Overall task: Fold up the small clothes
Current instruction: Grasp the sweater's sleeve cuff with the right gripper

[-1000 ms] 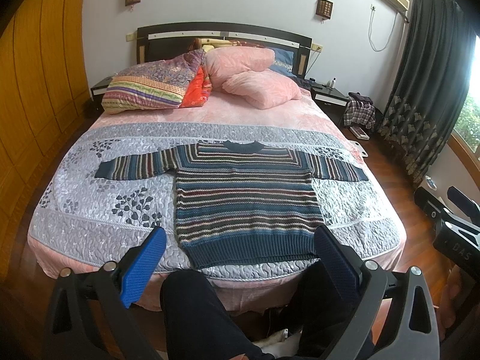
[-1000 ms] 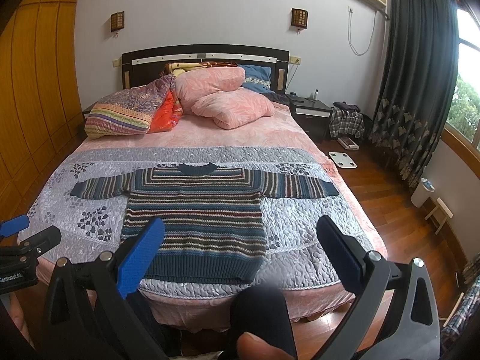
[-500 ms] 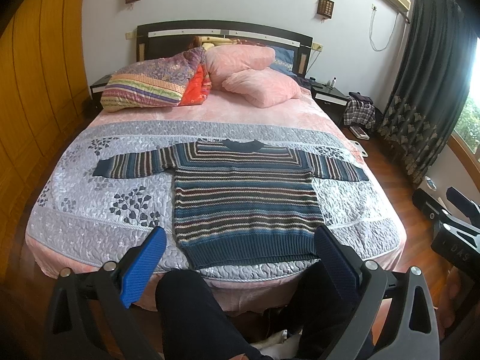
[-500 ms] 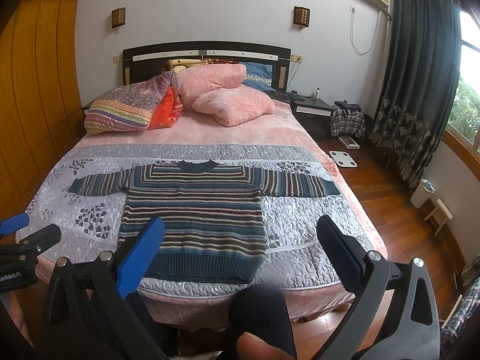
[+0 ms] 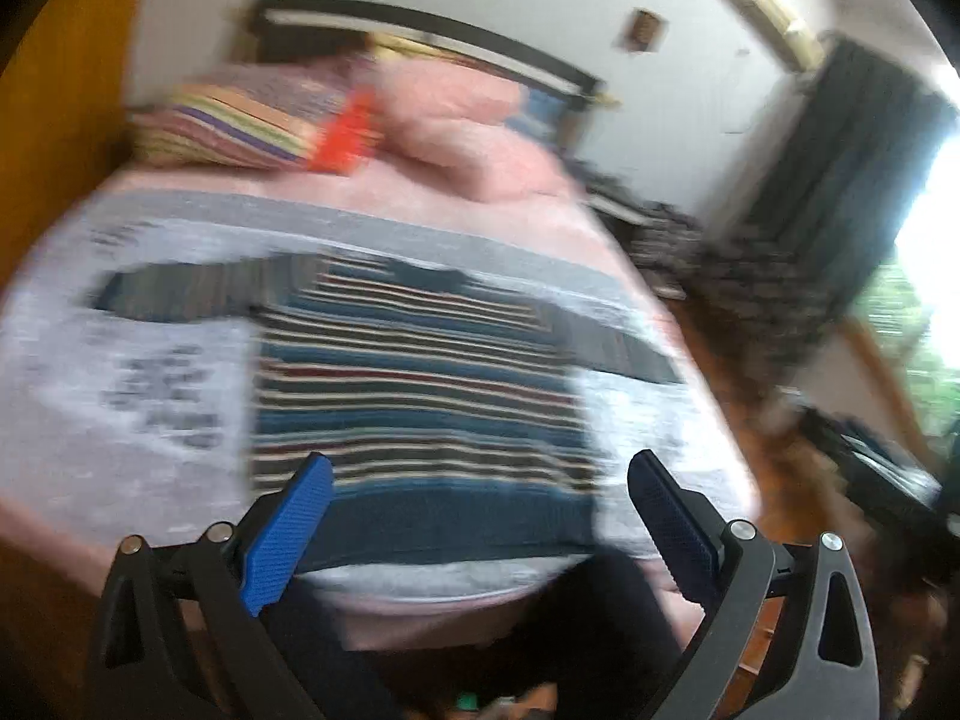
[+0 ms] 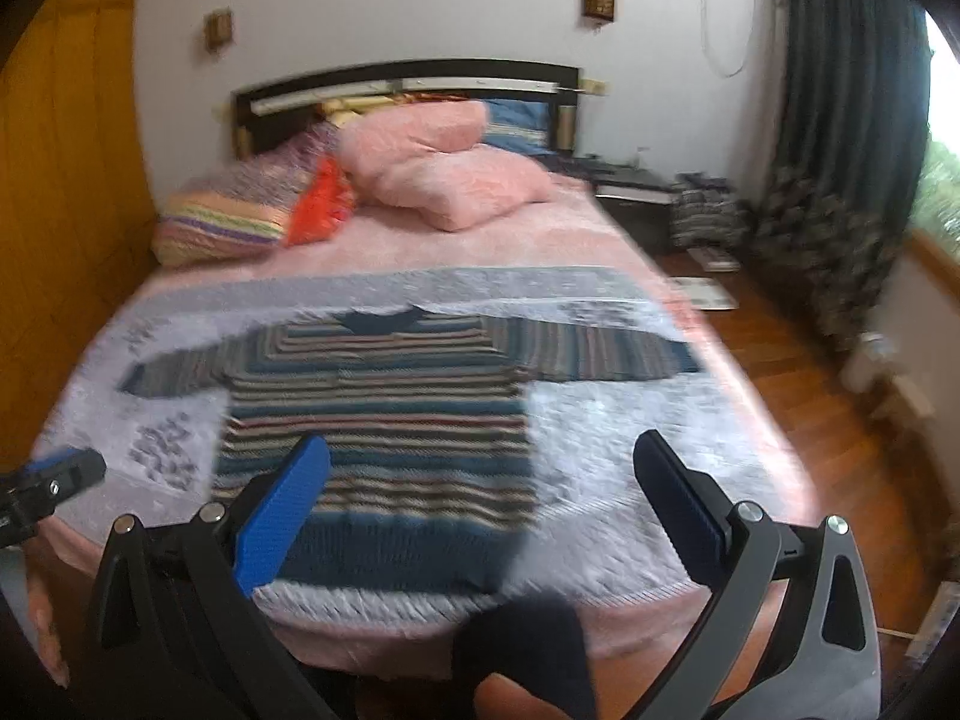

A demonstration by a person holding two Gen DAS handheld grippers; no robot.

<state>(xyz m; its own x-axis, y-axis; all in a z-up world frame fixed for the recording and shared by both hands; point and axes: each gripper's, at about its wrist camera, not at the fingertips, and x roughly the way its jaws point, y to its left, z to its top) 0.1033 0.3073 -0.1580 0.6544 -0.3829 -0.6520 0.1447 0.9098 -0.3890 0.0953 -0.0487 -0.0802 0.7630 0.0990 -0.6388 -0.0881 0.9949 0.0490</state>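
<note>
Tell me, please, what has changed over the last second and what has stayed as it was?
Both grippers have started moving: both views are now motion-blurred, the left one tilted, and the bed looms larger, so they seem to be closing in. The left gripper and right gripper remain open and empty; nothing was grasped. The striped sweater still lies flat, sleeves spread, on the grey quilt.

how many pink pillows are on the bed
2. One pink pillow sits near the headboard; the other pink pillow lies in front of and partly under it. More could be hidden behind the striped cushion.
</note>
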